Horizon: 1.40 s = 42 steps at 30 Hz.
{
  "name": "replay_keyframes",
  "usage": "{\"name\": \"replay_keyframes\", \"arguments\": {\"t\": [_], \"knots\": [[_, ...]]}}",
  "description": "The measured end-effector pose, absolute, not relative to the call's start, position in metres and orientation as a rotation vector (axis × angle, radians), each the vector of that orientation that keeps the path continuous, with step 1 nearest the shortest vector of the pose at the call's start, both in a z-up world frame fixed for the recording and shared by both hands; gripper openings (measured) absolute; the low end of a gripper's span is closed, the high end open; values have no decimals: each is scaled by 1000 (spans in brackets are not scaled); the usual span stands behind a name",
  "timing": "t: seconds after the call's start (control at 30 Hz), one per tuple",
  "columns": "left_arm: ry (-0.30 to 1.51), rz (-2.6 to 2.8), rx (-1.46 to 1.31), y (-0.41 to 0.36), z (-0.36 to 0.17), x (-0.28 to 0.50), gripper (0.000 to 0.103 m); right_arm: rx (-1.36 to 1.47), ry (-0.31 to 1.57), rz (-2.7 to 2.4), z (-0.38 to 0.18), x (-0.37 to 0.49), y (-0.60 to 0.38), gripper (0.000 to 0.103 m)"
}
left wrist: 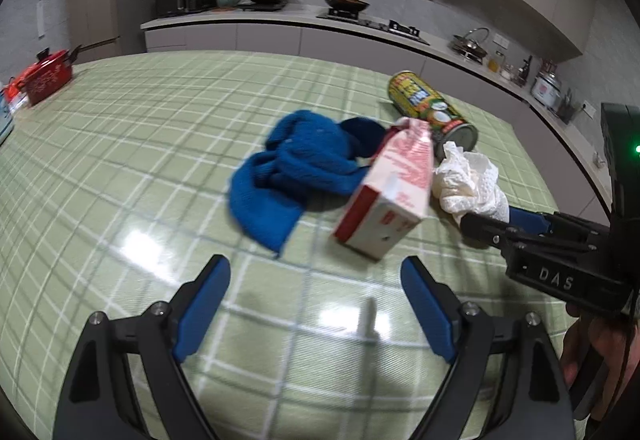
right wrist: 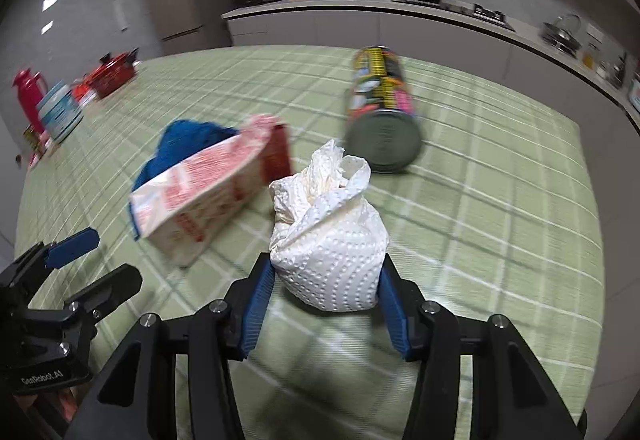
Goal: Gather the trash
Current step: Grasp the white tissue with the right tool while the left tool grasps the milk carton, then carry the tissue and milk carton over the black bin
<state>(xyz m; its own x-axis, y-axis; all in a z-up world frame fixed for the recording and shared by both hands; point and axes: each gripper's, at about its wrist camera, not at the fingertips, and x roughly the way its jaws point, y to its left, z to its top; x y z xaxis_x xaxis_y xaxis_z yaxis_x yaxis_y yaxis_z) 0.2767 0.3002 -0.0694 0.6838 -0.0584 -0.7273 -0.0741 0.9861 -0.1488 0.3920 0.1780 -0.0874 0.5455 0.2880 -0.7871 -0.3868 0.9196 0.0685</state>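
Crumpled paper towel (right wrist: 330, 244) on green plaid tablecloth (right wrist: 500, 240), wedged between blue pads of right gripper (right wrist: 326, 280), pads touching its sides. Left gripper (left wrist: 316, 304) spread wide and empty, just short of red-and-white milk carton (left wrist: 390, 192) lying tipped beside blue knitted cloth (left wrist: 296, 168). Yellow drink can (left wrist: 434, 112) on its side behind the towel.

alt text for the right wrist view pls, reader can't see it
The right hand-held gripper has its blue pads against both sides of a crumpled white paper towel on a green checked tablecloth. A pink-and-white carton lies on its side to the left, partly over a blue cloth; a can lies on its side behind. The left hand-held gripper enters at lower left.
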Motion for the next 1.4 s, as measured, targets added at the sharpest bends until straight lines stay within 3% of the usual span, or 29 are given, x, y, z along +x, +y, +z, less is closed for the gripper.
{"name": "replay_keyframes", "arguments": {"t": [0.23, 0.33, 0.4, 0.5, 0.57, 0.67, 1.4], "knots": [[804, -39, -152, 272, -67, 297, 88, -79, 915, 348, -86, 397, 142, 53], [816, -41, -162, 270, -69, 314, 70, -60, 919, 342, -85, 404, 133, 54], [816, -43, -161, 270, -69, 320, 50, -68, 918, 335, -85, 408, 134, 56], [815, -55, -159, 270, -68, 323, 40, -64, 926, 352, -87, 412, 136, 53], [800, -57, -161, 271, -65, 320, 38, -67, 918, 368, -84, 411, 138, 43], [791, -47, -162, 273, -62, 312, 38, -72, 894, 382, -78, 407, 141, 38], [742, -16, -152, 230, -38, 249, 38, -58, 821, 401, -38, 332, 88, 37]]}}
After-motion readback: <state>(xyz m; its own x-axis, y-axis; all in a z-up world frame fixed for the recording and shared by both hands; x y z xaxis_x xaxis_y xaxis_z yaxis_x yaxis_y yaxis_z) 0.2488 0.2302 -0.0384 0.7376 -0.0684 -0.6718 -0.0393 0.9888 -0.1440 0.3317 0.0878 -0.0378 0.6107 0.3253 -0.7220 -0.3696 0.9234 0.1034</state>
